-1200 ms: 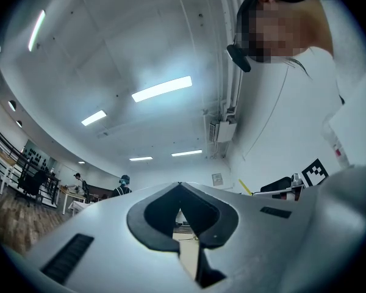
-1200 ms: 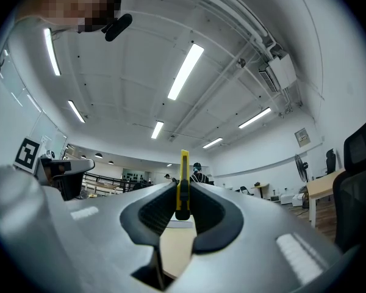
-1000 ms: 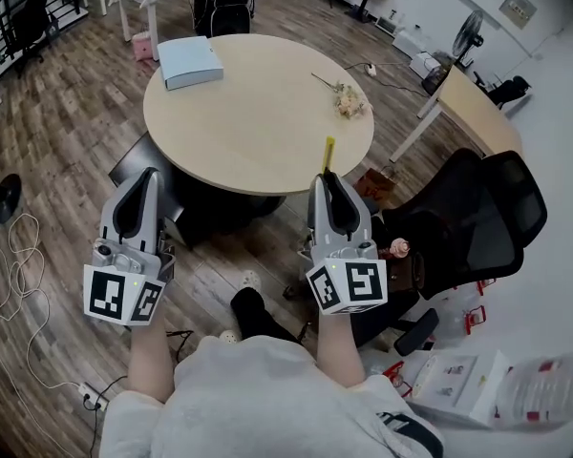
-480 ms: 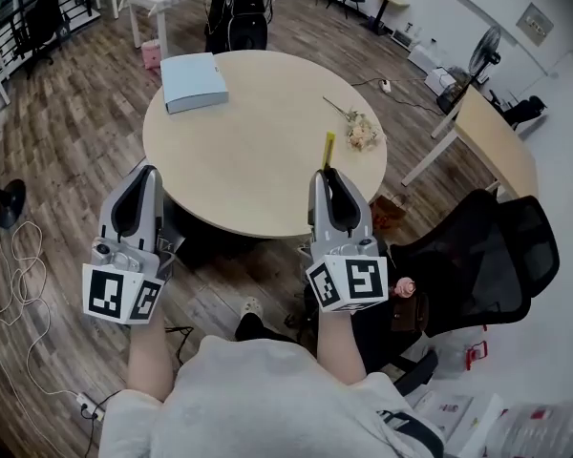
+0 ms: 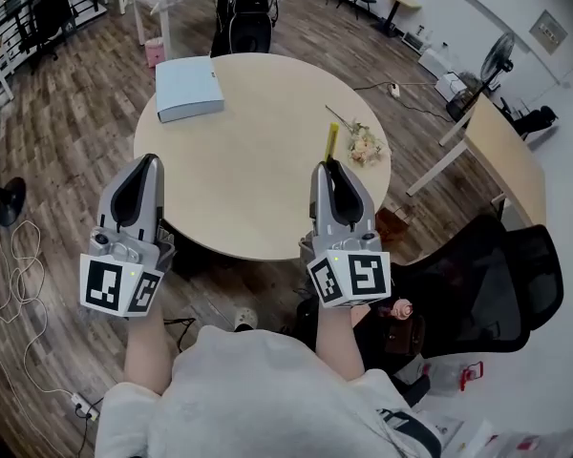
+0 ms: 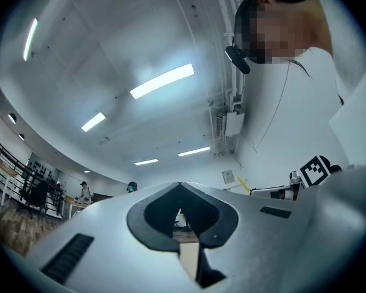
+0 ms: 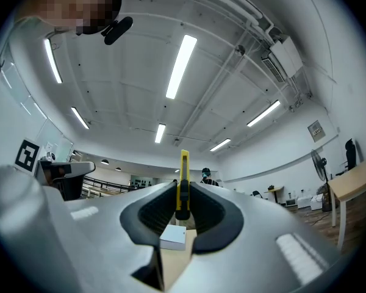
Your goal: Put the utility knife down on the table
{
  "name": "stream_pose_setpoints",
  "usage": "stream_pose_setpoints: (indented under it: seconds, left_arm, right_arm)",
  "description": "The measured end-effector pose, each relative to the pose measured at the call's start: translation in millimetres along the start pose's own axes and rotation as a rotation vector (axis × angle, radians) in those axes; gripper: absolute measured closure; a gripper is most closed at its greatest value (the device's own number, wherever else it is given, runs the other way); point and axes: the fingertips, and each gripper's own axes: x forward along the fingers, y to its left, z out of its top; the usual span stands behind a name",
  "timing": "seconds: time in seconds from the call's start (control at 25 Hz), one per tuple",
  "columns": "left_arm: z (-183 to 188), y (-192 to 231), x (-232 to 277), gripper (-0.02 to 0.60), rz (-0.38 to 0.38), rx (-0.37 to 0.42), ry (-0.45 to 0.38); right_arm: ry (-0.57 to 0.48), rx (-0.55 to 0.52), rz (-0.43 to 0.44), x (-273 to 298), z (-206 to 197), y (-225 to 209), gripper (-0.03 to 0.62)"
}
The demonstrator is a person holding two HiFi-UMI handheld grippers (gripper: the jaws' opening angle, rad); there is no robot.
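A yellow utility knife [image 5: 330, 142] sticks out past the tips of my right gripper [image 5: 328, 167], which is shut on it above the near right part of the round beige table [image 5: 258, 160]. In the right gripper view the utility knife [image 7: 183, 182] stands upright, clamped between the dark pads. My left gripper [image 5: 145, 163] hovers over the table's near left rim. In the left gripper view its jaws meet at the tips and nothing is between them [image 6: 182, 207].
A light blue box [image 5: 189, 88] lies at the table's far left. A small bunch of flowers [image 5: 362, 144] rests at the right rim. A black office chair [image 5: 501, 284] stands at the right. Another table [image 5: 504, 156] and a fan [image 5: 487, 65] are beyond.
Both grippers and the camera have moved forward toward the table. The grippers now reach over its near edge, and the knife stays clamped in the right one.
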Motion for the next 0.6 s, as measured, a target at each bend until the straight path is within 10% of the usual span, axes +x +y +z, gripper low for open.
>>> stream_pose_setpoints:
  seconds: [0.6]
  left_arm:
    - [-34.6,9.6,42.9,0.574,0.046,0.008,0.036]
  right_arm:
    - [0.037,0.045,0.051,48.4,-33.0,-31.7,0.519]
